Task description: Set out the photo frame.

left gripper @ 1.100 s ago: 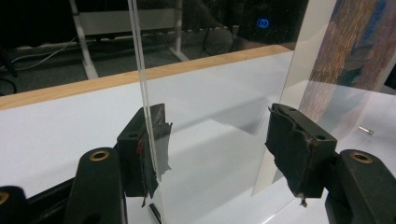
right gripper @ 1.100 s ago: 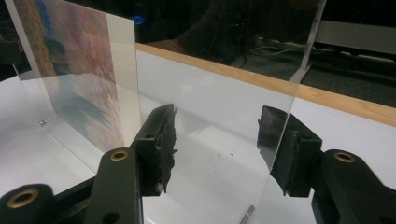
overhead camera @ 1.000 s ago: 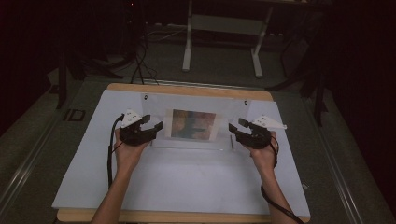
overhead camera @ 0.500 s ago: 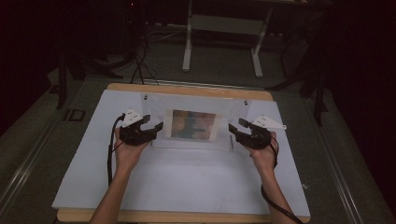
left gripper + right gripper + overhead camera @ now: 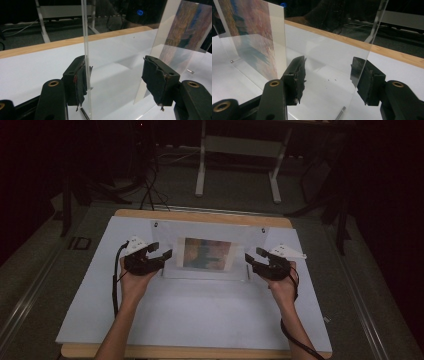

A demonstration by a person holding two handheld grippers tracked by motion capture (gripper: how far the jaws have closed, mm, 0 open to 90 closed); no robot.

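A clear plastic picture frame [image 5: 207, 256] is standing upright near the middle of the white sheet [image 5: 200, 315] covering the wooden table [image 5: 200, 216], holding a printed picture [image 5: 206, 254] of blurred brown, blue and reddish patches between its see-through panels. The left gripper [image 5: 159, 251] and right gripper [image 5: 251, 258] are sitting at the frame's two ends, each with its jaws spread and the glossy panel edge running between the frayed black pads [image 5: 80, 82], the left pad touching it. The room behind is lying in darkness, with only a white stand [image 5: 239, 155] and cables [image 5: 150, 190] faintly showing.
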